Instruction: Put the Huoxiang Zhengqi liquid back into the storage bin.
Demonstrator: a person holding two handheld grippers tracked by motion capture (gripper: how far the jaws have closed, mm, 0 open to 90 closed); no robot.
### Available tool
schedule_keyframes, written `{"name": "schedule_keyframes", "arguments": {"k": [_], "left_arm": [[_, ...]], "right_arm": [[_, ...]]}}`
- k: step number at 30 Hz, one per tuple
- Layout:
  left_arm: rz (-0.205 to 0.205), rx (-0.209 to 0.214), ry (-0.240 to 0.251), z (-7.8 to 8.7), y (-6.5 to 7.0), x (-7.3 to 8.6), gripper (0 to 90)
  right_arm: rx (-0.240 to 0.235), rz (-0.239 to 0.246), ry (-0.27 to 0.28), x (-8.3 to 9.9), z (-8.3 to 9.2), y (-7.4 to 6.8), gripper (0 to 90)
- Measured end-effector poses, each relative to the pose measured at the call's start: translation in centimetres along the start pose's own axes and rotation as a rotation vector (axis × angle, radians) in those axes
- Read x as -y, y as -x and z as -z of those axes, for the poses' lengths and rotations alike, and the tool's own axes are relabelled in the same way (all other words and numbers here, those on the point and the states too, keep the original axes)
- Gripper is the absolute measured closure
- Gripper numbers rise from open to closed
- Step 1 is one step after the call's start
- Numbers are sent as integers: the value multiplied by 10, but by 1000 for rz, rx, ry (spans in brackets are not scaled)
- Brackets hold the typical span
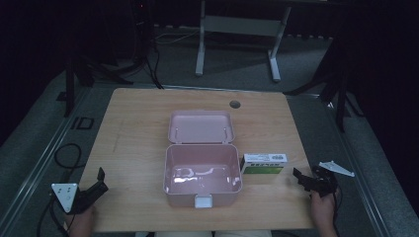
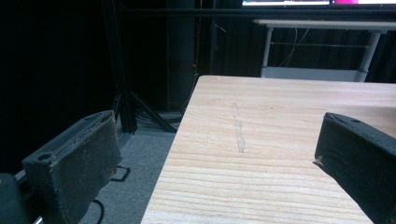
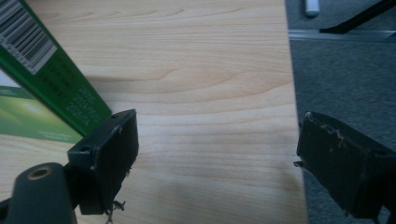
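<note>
The pink lidded box (image 1: 203,174) stands open, a green-and-white carton (image 1: 264,163) just beside it.

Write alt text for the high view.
An open, empty pink box sits mid-table, a green-and-white carton beside it. The left tool and right tool, both open, rest near the front corners.

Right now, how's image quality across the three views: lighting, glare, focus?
High view: dim overall, surroundings nearly black, with bright glare patches on the floor of the open pink box. Left gripper view: the wooden table is evenly lit against a dark room, and the near jaws look soft. Right gripper view: brightest, wood grain sharp, while the green and white carton at the left edge is slightly blurred.
</note>
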State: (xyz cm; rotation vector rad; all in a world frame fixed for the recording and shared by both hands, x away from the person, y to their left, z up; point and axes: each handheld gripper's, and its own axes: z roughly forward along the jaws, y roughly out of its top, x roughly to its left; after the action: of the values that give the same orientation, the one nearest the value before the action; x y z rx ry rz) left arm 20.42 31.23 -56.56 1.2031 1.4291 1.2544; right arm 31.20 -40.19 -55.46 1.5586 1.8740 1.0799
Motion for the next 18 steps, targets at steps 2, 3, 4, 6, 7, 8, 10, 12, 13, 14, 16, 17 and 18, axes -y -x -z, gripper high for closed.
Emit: {"name": "schedule_keyframes", "arguments": {"k": [2, 3, 4, 6, 7, 8, 10, 12, 13, 14, 16, 17, 18], "left_arm": [[5, 0, -1, 0, -1, 0, 4], [8, 1, 0, 0, -1, 0, 4], [12, -1, 1, 0, -1, 0, 4], [13, 2, 4, 0, -1, 0, 4], [13, 2, 4, 0, -1, 0, 4], [13, 1, 3, 0, -1, 0, 4], [15, 1, 5, 0, -1, 0, 4], [19, 5, 1, 0, -2, 0, 4], [19, 5, 1, 0, -2, 0, 4], [20, 5, 2, 0, -2, 0, 4], [19, 8, 3, 0, -2, 0, 4], [19, 8, 3, 0, -2, 0, 4], [19, 11, 3, 0, -2, 0, 4]], "right_arm": [[0, 13, -3, 0, 0, -1, 117], [7, 18, 0, 0, 0, -2, 117], [7, 18, 0, 0, 0, -2, 117], [-7, 34, -7, -1, -1, -3, 117], [-7, 34, -7, -1, -1, -3, 117], [-8, 41, -9, -1, -1, -4, 118], [-21, 66, -6, -2, -2, -6, 119], [-111, 99, -44, -2, -4, -6, 118], [-111, 99, -44, -2, -4, -6, 118], [-148, 117, -75, -3, -5, -6, 114], [-208, 156, -128, -3, -7, -7, 113], [-208, 156, -128, -3, -7, -7, 113], [-225, 167, -133, -3, -7, -7, 113]]}}
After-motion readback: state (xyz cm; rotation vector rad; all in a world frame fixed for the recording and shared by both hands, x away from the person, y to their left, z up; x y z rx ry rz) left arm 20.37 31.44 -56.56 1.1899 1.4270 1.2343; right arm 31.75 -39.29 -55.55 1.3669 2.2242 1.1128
